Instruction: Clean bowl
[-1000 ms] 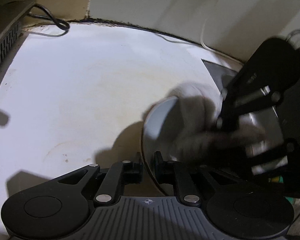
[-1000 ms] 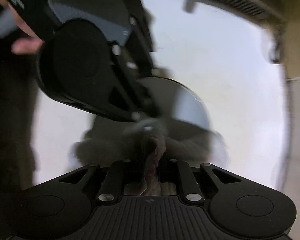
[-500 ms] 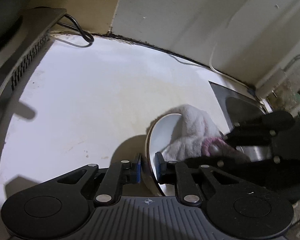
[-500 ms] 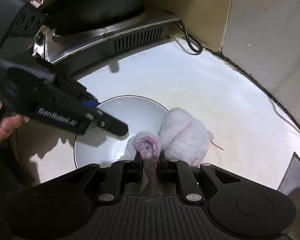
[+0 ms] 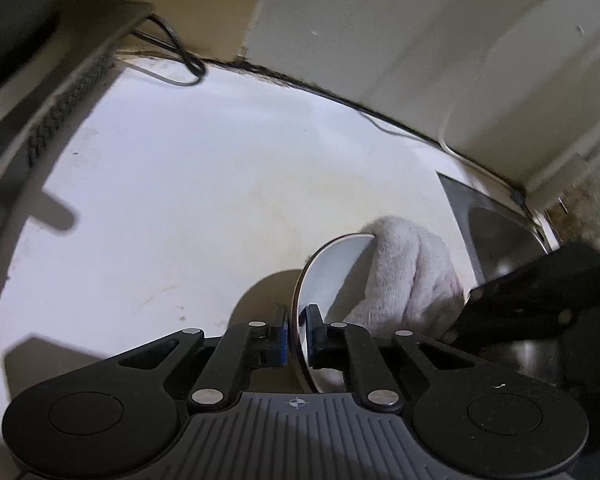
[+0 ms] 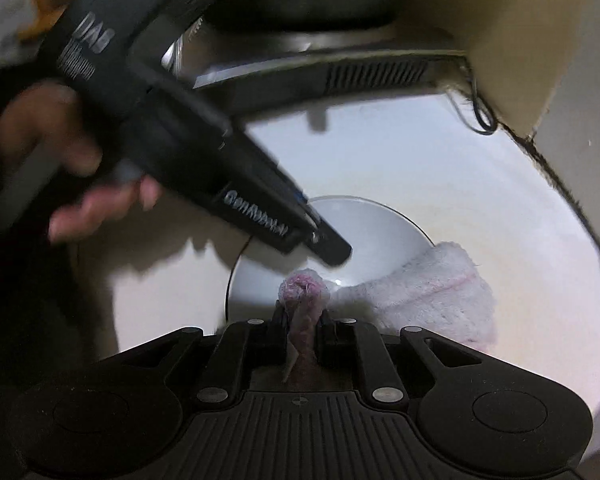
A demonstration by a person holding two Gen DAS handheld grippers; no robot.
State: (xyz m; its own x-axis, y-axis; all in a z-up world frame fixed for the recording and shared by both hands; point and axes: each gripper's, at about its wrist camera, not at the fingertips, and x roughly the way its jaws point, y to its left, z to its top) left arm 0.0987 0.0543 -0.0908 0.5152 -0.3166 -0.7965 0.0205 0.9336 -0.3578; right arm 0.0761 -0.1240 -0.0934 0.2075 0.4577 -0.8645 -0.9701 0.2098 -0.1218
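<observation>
Spreading wide, the white stained countertop [image 5: 204, 184] carries a round white ceramic bowl [image 6: 364, 240] near its right side. Draped over the bowl's far rim lies a fluffy white-and-pink cloth [image 6: 432, 288]. The left gripper [image 5: 296, 332] pinches the bowl's near rim; the right gripper [image 6: 302, 320] is clamped on the cloth.

A round white ceramic bowl [image 6: 364, 240] edged with a thin dark rim line is shown. The fluffy white terry cloth [image 6: 432, 288] is marked with pink stripes. The counter surface [image 5: 204, 200] is coloured white with faint yellowish stains.
</observation>
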